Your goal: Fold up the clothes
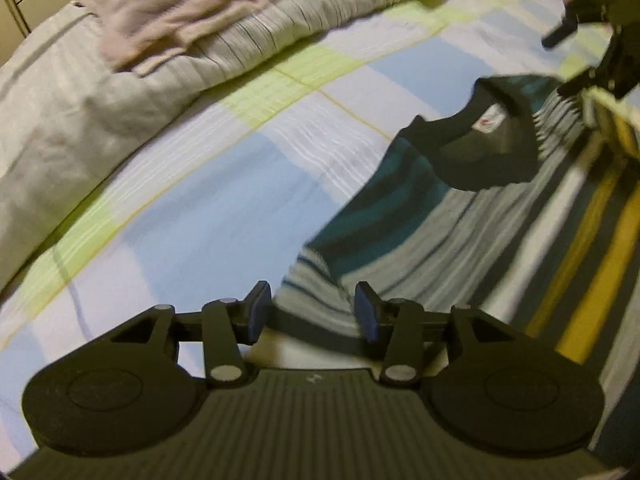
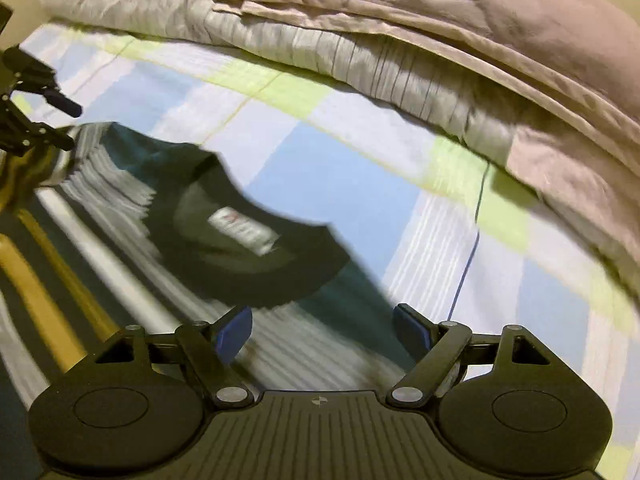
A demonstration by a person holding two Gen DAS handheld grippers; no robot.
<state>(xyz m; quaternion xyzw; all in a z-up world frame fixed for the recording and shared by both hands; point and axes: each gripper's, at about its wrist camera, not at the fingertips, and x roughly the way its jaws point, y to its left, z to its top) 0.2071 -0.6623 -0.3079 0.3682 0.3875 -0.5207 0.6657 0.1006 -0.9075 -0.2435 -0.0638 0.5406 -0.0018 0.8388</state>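
The striped knit shirt (image 1: pixel 460 216), banded grey, teal, white and yellow with a dark collar, lies on the blue-and-green checked bedsheet (image 1: pixel 208 184), its shoulder edges running between the spread fingers of my left gripper (image 1: pixel 314 312) and right gripper (image 2: pixel 324 332), likely to lift both shoulders together. Blur hides whether either pad touches cloth, and the hem is cut off; ahead lies a beige folded quilt (image 2: pixel 440 20).

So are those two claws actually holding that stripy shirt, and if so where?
Neither is. The left gripper and the right gripper both stand open over the striped shirt, one on each side of its dark collar, near the shoulders.
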